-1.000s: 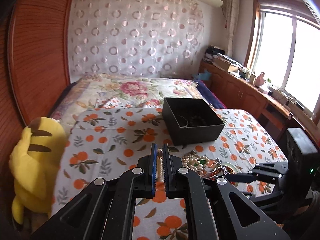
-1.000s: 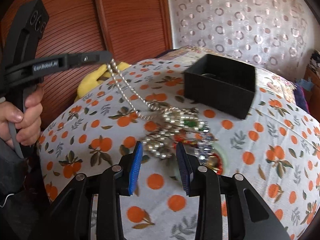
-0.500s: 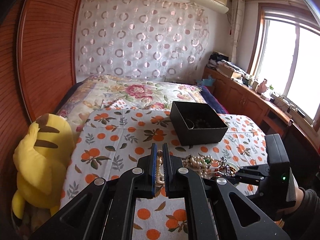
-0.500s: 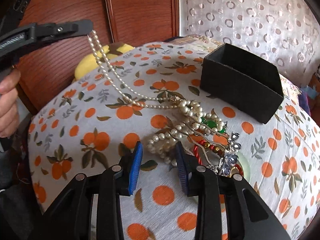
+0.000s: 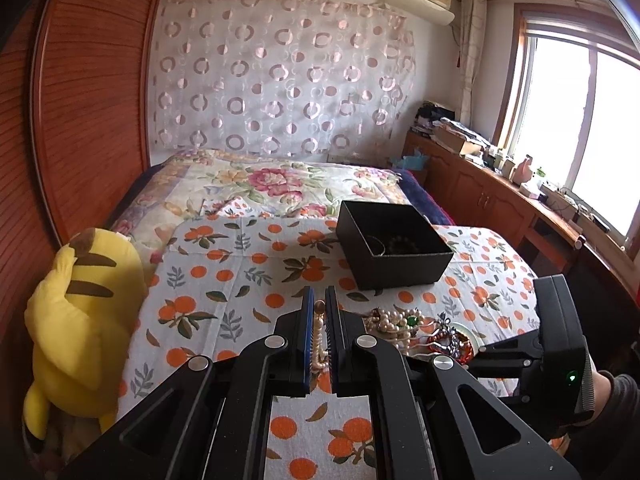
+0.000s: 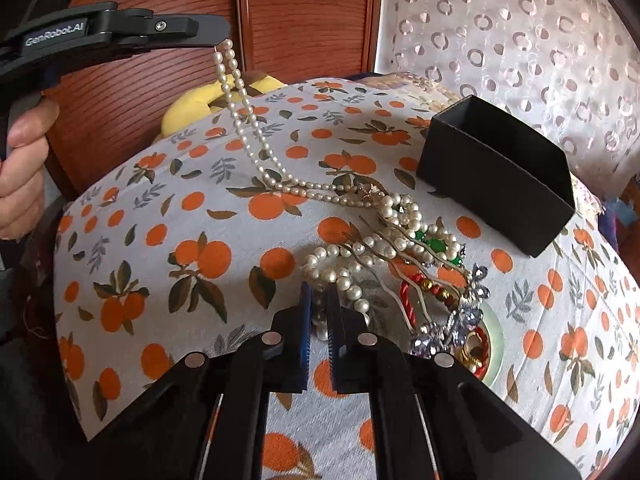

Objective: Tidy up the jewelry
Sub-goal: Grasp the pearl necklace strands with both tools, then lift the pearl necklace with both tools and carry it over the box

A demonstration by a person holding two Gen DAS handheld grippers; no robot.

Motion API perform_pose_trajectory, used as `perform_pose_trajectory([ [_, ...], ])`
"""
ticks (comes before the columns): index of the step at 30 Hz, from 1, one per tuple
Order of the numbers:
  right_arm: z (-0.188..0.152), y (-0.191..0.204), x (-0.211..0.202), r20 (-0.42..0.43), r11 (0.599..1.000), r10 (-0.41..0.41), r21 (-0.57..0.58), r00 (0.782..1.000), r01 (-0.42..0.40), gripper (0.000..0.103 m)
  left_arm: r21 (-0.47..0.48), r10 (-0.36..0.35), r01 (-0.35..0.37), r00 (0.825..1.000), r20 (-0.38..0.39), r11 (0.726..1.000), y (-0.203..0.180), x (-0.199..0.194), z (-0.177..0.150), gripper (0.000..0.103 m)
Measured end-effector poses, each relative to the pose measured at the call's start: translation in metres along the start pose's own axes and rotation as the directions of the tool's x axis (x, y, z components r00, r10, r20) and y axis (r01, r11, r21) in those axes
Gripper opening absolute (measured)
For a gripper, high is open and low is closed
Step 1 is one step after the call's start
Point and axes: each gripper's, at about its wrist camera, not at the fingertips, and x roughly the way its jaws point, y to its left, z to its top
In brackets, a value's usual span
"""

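My left gripper [image 5: 319,300] is shut on a thin pearl necklace [image 6: 248,128] and holds one end raised; the strand slopes down to a tangled jewelry pile [image 6: 404,264] on the orange-print cloth. It also shows in the right wrist view [image 6: 218,42]. My right gripper [image 6: 318,296] is shut on a string of large pearls [image 6: 340,276] at the near edge of the pile. An open black box [image 5: 394,246] with a few pieces inside stands beyond the pile.
A yellow plush toy [image 5: 76,320] sits at the bed's left edge against the wooden headboard [image 5: 84,120]. The orange-print cloth [image 6: 192,248] covers the near part of the bed. A wooden cabinet [image 5: 488,196] runs under the window at right.
My left gripper has lifted the thin necklace higher, stretching it out of the pile. My right gripper has closed from open onto the large pearls at the pile's near edge.
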Motion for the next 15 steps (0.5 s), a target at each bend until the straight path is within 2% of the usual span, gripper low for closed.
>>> perform_pose_trajectory([
  [7,0.014,-0.017,-0.050,0.113,0.998,-0.047,0.043,0.993,0.042,0.008,0.015,-0.004,0.003,0.999,0.043,1.000,-0.005,-0.011,0.020,0.005],
  [15,0.040,-0.032,-0.103,0.228,0.995,-0.096,0.051,0.969,0.087,0.008,0.051,-0.018,0.013,0.996,0.092,0.999,-0.020,-0.018,0.049,0.005],
])
